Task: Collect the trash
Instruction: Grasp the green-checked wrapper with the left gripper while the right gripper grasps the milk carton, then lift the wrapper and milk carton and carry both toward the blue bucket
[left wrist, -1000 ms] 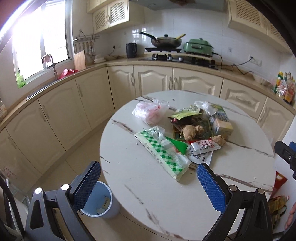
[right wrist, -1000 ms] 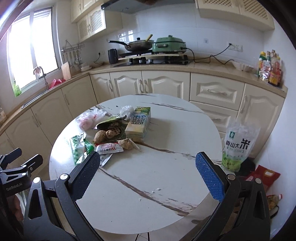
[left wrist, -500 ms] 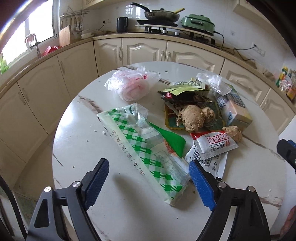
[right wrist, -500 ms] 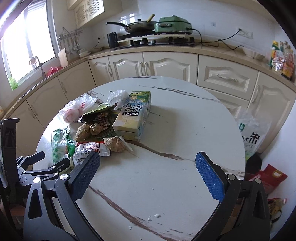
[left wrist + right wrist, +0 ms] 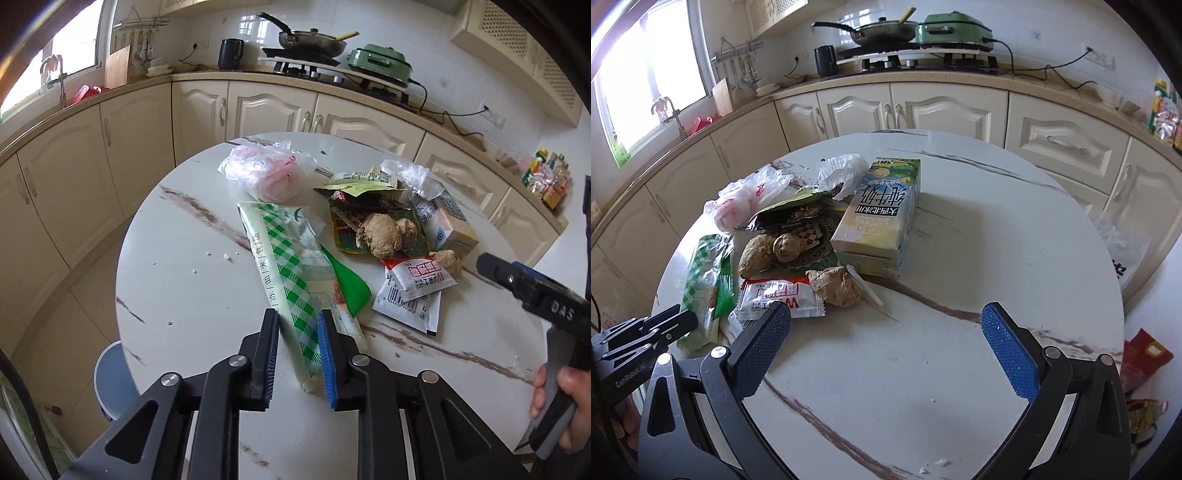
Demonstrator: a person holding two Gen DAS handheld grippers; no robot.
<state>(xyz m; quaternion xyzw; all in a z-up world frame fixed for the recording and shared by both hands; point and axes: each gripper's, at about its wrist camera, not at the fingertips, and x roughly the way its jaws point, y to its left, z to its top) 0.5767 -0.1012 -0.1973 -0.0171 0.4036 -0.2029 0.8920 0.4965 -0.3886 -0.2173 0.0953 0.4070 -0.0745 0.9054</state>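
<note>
A pile of trash lies on the round white table (image 5: 192, 295). My left gripper (image 5: 297, 332) is shut on the near end of a long green-checked plastic wrapper (image 5: 284, 266), which also shows in the right wrist view (image 5: 705, 273). Beside it lie a red-and-white sachet (image 5: 419, 275), ginger lumps (image 5: 380, 236), a pink plastic bag (image 5: 266, 173) and a milk carton (image 5: 879, 218). My right gripper (image 5: 886, 336) is open and empty above bare table in front of the pile.
A blue bin (image 5: 110, 380) stands on the floor below the table's left edge. Kitchen cabinets and a counter with a stove (image 5: 923, 59) curve behind the table. Bags lie on the floor at the right (image 5: 1145, 354).
My left gripper came down onto the checked wrapper and closed on its near end. My right gripper moved lower and closer to the table, still open.
</note>
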